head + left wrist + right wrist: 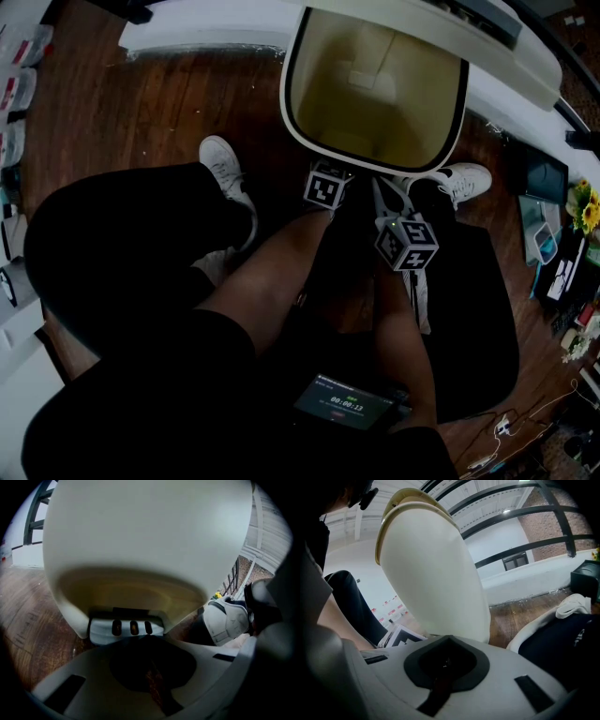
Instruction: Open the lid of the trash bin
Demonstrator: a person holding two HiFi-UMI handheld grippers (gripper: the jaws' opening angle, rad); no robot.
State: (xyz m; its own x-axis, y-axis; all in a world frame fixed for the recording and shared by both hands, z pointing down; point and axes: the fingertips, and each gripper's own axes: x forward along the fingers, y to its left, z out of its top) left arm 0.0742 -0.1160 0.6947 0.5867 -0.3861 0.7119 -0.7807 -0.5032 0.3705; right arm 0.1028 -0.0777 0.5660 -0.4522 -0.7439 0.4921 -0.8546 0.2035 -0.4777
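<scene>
A cream trash bin [300, 103] stands on the wooden floor with its lid [497, 42] tipped up and back, so the hollow inside shows. Both grippers hang just in front of its near rim. My left gripper [326, 187] points down at the bin's foot. In the left gripper view the bin [140, 536] fills the frame, and the left gripper [140, 639] has its jaws together, with the tip against a pale slotted pedal [126, 627]. My right gripper [408, 242] is beside it, empty. In the right gripper view the right gripper [447, 641], jaws together, faces the bin's side [436, 573].
The person's white shoes [223, 164] [464, 178] stand on either side of the bin's front. A white ledge [202, 33] runs behind the bin. A small screen device [342, 403] sits near the person's lap. At the right are a black box with yellow flowers [586, 211] and cables [497, 431].
</scene>
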